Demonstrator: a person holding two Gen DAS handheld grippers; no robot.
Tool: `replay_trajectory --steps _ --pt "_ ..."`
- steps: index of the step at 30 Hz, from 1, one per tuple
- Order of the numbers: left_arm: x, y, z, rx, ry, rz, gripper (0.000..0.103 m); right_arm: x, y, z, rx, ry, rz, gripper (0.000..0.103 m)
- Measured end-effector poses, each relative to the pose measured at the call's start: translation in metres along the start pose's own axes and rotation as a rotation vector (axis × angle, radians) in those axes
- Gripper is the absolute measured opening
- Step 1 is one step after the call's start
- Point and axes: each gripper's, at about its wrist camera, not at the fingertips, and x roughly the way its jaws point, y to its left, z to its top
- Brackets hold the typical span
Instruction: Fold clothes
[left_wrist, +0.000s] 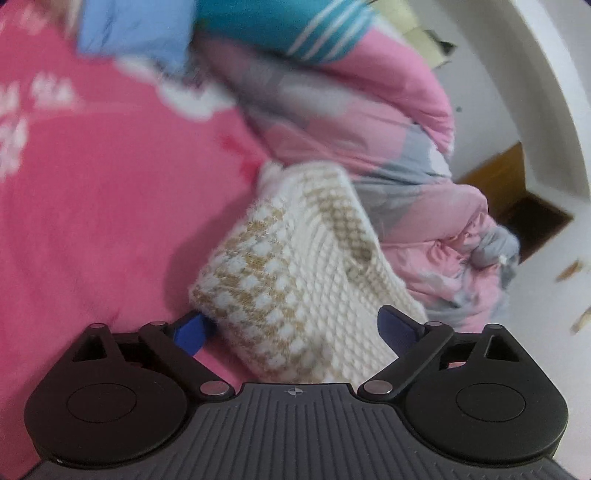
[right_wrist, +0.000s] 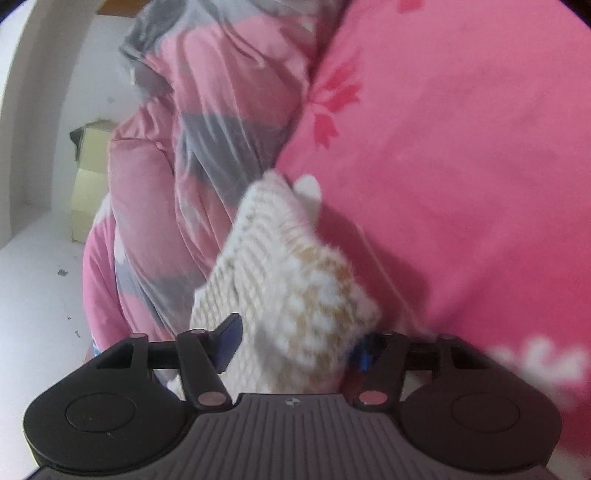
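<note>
A thick folded cream-and-tan knit sweater (left_wrist: 295, 280) hangs a little above the pink bedsheet (left_wrist: 92, 221), casting a shadow on it. My left gripper (left_wrist: 291, 330) is shut on one end of the bundle, which fills the wide gap between the blue pads (left_wrist: 188, 332). In the right wrist view the same sweater (right_wrist: 280, 280) sits between the blue fingertips (right_wrist: 229, 341) of my right gripper (right_wrist: 295, 349), shut on its other end. Both views are blurred by motion.
A rumpled pink-and-grey quilt (left_wrist: 369, 129) is heaped beside the sweater, also seen as the quilt (right_wrist: 177, 166). Light blue and teal striped clothes (left_wrist: 258, 26) lie on top of it. Off the bed are a white floor (right_wrist: 33, 295), a cardboard box (right_wrist: 88, 177) and a wooden door (left_wrist: 506, 173).
</note>
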Motion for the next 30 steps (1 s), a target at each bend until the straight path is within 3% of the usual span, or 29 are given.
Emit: replay_trajectory --steps 1,2,4,6,9,13,23,26,30 --pt "0.004 -0.002 -0.002 0.021 -0.004 0.029 0.057 0.003 0.001 -0.001 -0.008 -0.016 0.003 0.038" --pt "0.007 -0.004 -0.004 0.043 -0.008 0.058 0.043 0.002 0.002 -0.002 -0.017 -0.028 0.008 0.034" --pt "0.007 -0.004 -0.004 0.022 -0.012 0.065 0.031 0.001 0.005 -0.006 -0.036 -0.052 0.018 0.018" --pt "-0.002 -0.011 -0.003 0.041 -0.032 0.060 0.018 0.000 0.009 -0.009 -0.055 -0.076 0.027 0.011" --pt "-0.021 -0.023 -0.004 0.094 -0.068 0.043 0.008 -0.013 0.015 -0.013 -0.071 -0.090 0.030 0.009" --pt "-0.060 -0.023 -0.008 0.123 -0.059 0.019 0.006 -0.037 0.019 -0.022 -0.068 -0.080 0.052 0.008" --pt "-0.162 -0.017 -0.021 0.180 -0.009 -0.030 0.006 -0.157 0.011 -0.074 -0.071 0.006 0.095 0.009" --pt "-0.193 -0.002 -0.031 0.164 0.053 -0.007 0.006 -0.177 0.002 -0.083 -0.110 0.041 0.031 0.009" --pt "-0.194 0.023 -0.047 0.171 0.170 0.026 0.011 -0.193 -0.009 -0.092 -0.184 0.085 -0.076 0.014"
